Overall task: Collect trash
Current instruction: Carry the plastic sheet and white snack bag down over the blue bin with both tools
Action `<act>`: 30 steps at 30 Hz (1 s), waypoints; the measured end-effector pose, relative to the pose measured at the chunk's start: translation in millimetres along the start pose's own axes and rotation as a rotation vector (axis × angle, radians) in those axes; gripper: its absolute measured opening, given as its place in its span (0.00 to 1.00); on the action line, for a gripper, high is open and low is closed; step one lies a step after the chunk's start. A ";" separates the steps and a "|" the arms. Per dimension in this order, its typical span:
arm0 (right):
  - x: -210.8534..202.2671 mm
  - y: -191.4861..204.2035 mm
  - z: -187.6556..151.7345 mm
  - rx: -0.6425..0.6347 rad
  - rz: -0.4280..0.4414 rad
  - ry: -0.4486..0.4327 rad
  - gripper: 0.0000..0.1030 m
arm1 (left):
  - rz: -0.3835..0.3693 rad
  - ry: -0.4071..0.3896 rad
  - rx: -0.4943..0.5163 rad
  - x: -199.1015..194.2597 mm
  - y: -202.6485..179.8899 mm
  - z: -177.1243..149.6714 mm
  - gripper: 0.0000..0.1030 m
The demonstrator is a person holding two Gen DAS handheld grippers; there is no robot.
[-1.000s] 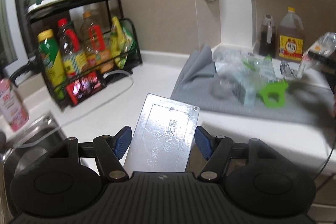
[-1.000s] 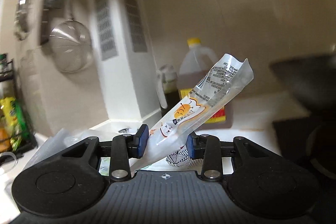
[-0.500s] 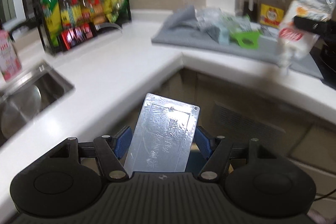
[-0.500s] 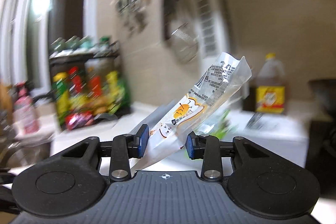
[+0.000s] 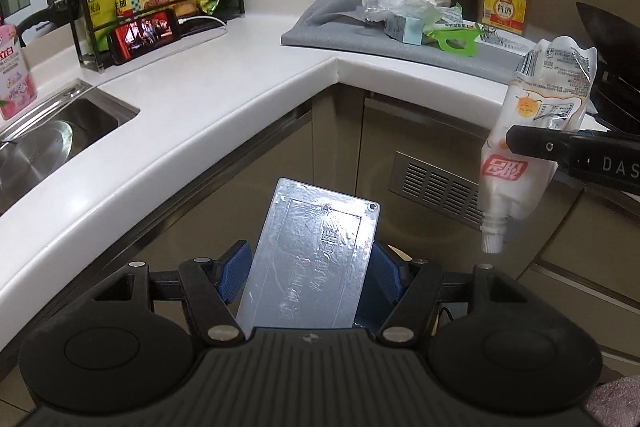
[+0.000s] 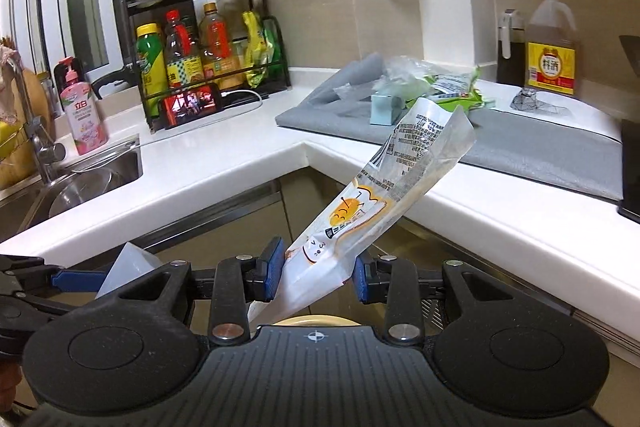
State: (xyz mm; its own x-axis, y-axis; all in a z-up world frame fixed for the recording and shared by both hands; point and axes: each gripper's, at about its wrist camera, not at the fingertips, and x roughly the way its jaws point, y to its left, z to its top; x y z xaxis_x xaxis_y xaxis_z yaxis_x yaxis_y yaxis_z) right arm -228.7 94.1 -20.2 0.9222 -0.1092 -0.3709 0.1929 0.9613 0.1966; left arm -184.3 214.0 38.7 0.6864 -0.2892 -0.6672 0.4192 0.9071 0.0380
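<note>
Silver foil on a flat rectangular packet [image 5: 310, 263] fills the left claw [image 5: 310, 269], whose blue pads press its two long edges – a wide grip. Only the left wrist view shows the right claw's pouch [image 5: 532, 143] side-on: a white spouted pouch with its nozzle pointing down, pinched by a black finger [image 5: 560, 147]. In its own view the right claw [image 6: 316, 277] holds that pouch narrowly at its lower end, printed top slanting up to the right. Only this view shows, beneath the pouch, a pale yellow rim [image 6: 316, 321]; what it belongs to I cannot tell.

Both claws hang in front of the white desk [image 5: 224, 83], below its edge – a second ago the left claw was over the desk top and the right claw faced the wall by the oil jug [image 6: 552, 47]. More wrappers [image 6: 424, 83] lie on the grey mat [image 6: 520, 139], right of the bottle rack [image 6: 208, 47].
</note>
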 end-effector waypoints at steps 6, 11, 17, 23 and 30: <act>3.9 1.2 -3.4 -0.017 0.000 0.021 0.37 | -0.008 0.000 0.023 3.4 -6.1 0.5 0.69; 8.2 -0.9 -5.7 -0.012 0.001 0.038 0.37 | -0.013 0.018 0.020 9.7 -4.4 1.1 0.69; 13.1 -0.3 -8.2 -0.012 0.000 0.058 0.37 | -0.021 0.030 0.007 13.6 -2.0 0.3 0.69; 16.5 2.4 -10.6 -0.028 0.004 0.075 0.37 | -0.017 0.037 0.000 18.5 -1.1 2.0 0.69; 22.5 5.7 -13.2 -0.043 0.009 0.103 0.37 | -0.011 0.031 0.001 22.6 -1.9 2.9 0.69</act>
State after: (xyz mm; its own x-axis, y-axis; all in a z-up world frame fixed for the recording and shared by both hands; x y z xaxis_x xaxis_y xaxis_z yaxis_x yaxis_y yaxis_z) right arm -211.2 100.4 -39.4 0.8839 -0.0763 -0.4614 0.1684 0.9724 0.1616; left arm -167.9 204.9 25.7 0.6631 -0.2893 -0.6903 0.4267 0.9038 0.0311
